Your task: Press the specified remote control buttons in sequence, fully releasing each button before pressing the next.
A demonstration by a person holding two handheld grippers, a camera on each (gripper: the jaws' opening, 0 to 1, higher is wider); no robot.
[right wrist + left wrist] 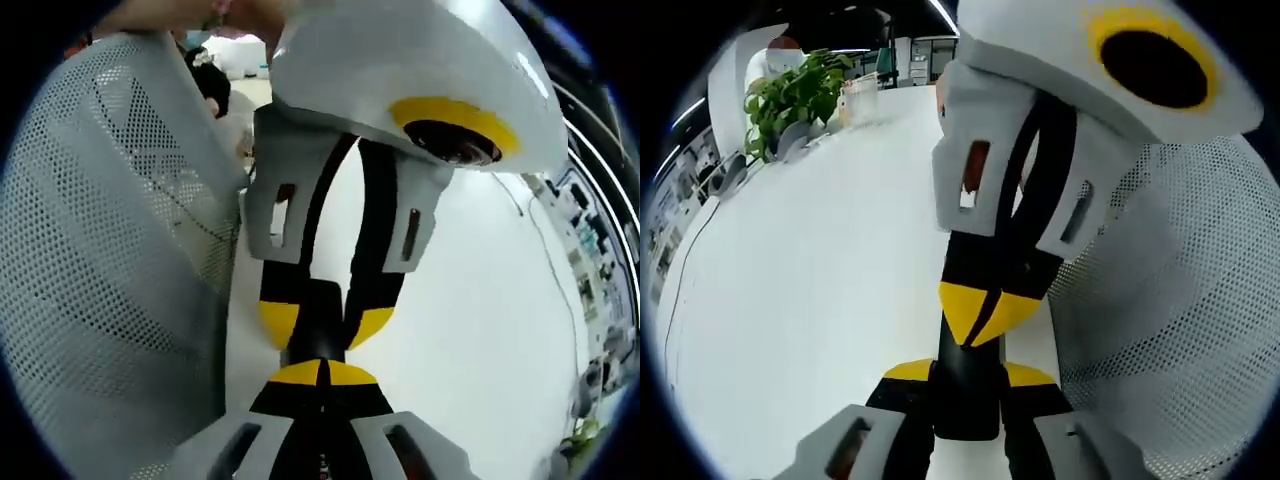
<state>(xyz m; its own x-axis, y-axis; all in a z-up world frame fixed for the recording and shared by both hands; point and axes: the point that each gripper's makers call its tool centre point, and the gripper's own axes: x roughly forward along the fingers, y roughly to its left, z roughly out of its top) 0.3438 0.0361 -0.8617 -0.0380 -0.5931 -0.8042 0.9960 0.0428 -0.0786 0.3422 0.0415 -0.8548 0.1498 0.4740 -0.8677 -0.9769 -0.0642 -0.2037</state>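
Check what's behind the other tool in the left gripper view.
A grey mesh chair back stands behind the right tool, white table beside it. The tool's body covers whatever lies straight behind it.

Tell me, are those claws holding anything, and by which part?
The left gripper clamps a black remote by its sides, between its yellow pads. The right gripper holds nothing: its shut tips rest against the remote.

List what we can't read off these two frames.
- Buttons on the remote: left gripper view, covered by the right gripper; right gripper view, behind both sets of jaws.
- Which button is touched: hidden at the shut tips, both views.
- Items beyond the plant: left gripper view, too small and blurred.
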